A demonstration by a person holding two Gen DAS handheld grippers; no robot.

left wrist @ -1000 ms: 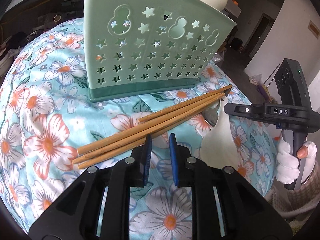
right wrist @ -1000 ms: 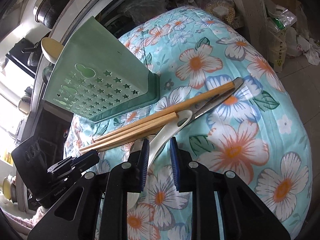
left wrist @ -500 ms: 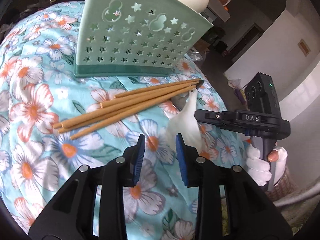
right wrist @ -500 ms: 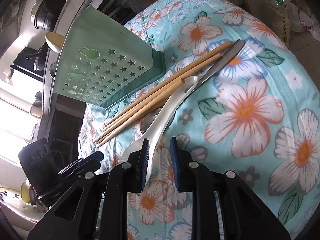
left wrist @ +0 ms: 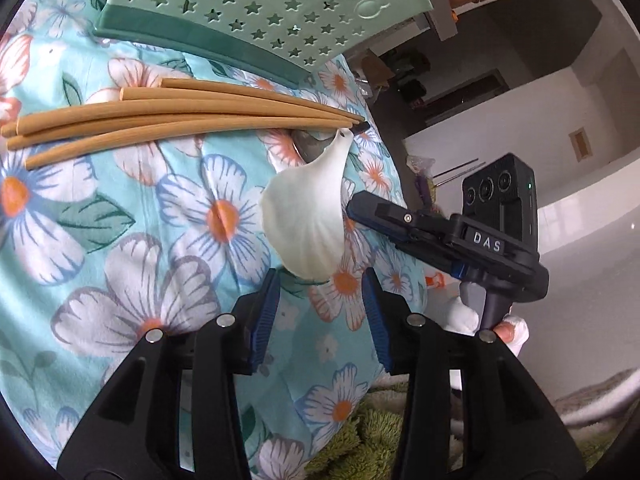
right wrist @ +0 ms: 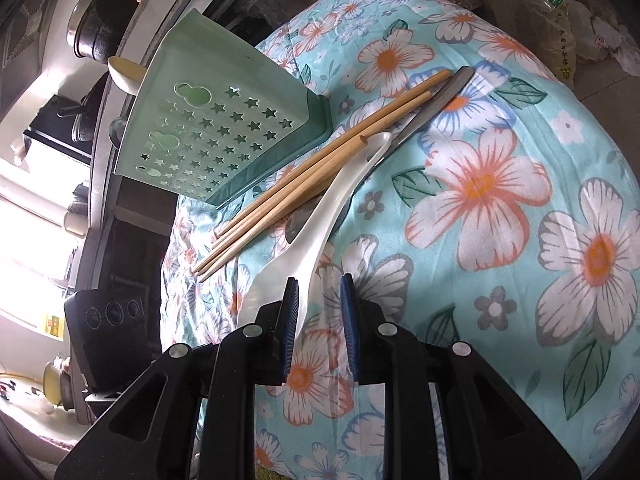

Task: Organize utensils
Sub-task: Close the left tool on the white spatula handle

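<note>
Left gripper (left wrist: 318, 312) wider, nearer spoon (left wrist: 308, 220)

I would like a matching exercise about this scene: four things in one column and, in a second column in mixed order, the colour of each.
Things:
1. chopsticks
2. rice paddle
3. holder
4. gripper pads

Colours:
A. blue
B. pale green with star holes
C. white
D. light brown

Pairs: 1-D, 2-C, 3-B, 4-A
</note>
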